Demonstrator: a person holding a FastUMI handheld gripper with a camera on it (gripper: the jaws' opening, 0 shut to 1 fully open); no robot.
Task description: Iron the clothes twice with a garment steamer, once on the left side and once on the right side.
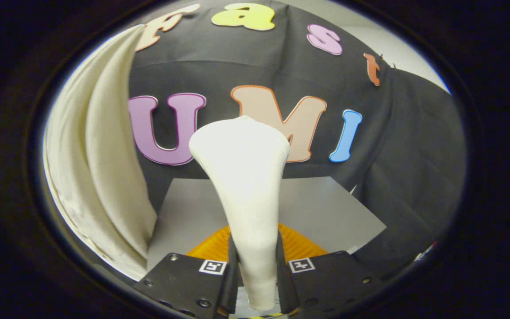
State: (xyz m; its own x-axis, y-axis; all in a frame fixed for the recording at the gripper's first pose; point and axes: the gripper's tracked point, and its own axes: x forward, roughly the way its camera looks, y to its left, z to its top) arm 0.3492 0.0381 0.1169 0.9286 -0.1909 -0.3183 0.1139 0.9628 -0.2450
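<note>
Nearest the lens: the gripper (257, 274), its two fingers (193, 279) drawn in tight on the slim handle of the garment steamer (246, 186), one pressing each side. Clamped firmly, no gap to either side of the handle. Steamer cream-white, smooth and matte, narrow where gripped, flaring upward into a broad rounded head well beyond the fingers; held upright, tipped slightly leftward. Lower end of the handle cut off between the fingers, so its base hard to make out. Steam face of the head turned away, not visible. Just behind the handle, low down, a ribbed orange object (295, 246), mostly hidden by steamer and fingers; identity unclear. Beyond that, a grey desk (326, 208) backed by the black booth wall. Off to the left, hanging cream clothes (104, 177) in long vertical folds, apart from the steamer head, lower hem lost behind the left finger.
</note>
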